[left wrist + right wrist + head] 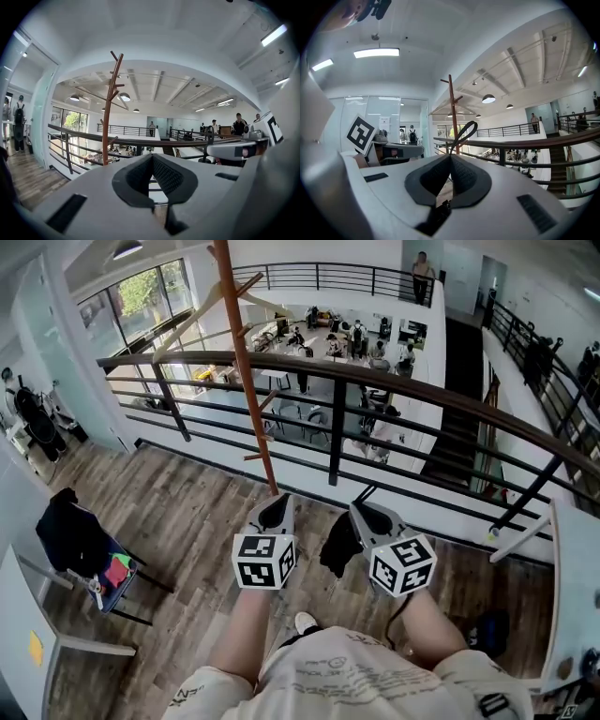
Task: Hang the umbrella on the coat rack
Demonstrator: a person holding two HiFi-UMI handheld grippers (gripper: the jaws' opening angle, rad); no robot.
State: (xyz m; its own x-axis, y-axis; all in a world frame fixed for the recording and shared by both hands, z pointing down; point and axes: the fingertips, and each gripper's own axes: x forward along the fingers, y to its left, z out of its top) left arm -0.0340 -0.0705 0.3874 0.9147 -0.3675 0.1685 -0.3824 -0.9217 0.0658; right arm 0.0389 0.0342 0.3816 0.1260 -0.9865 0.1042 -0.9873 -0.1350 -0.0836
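Nearest, the person's shirt (pixel 347 676) fills the bottom of the head view, and both grippers are held out side by side in front of it. The left gripper (pixel 275 510) (pixel 152 159) is right in front of the coat rack (pixel 246 371) (pixel 108 126) (pixel 452 117); its jaws are pressed together with nothing between them. The right gripper (pixel 367 515) (pixel 450 157) is a little to the right of the rack. Its jaws are clenched on the thin black strap (pixel 465 132) of the umbrella (pixel 339 545), and the loop sticks out beyond the tips. The folded black umbrella hangs between the two grippers, just right of the rack's pole. Well left of the rack stands a chair (pixel 111 594) with a dark garment (pixel 70 532). Behind the rack runs a railing (pixel 394 381) (pixel 84 136) (pixel 525 140), and beyond it a lower hall with people.
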